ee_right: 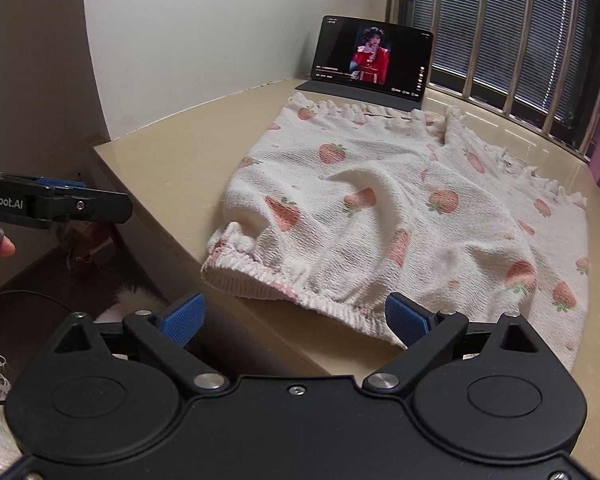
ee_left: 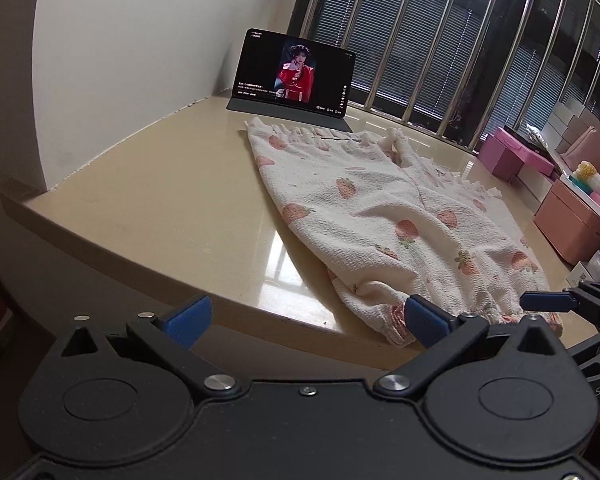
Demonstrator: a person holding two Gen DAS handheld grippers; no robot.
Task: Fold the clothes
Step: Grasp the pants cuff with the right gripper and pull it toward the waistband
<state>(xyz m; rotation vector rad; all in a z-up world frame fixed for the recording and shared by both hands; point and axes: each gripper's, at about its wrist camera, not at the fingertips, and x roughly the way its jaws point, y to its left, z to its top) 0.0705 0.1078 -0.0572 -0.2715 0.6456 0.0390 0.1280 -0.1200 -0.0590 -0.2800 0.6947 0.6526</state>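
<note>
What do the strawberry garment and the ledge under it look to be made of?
Garment: soft, crinkly woven cotton-like cloth, matte, with a gathered elastic hem and ruffled far edge. Ledge: polished beige stone or tile, judging by its glossy window reflections; which one is unclear.

Ahead of you a beige glossy surface (ee_left: 160,200) runs to a white wall (ee_left: 140,40) on the left. At its far end a tablet (ee_left: 296,70) stands propped, playing a video. Behind it a barred window (ee_left: 460,40). Far right, pink boxes (ee_left: 508,156) sit stacked.
</note>
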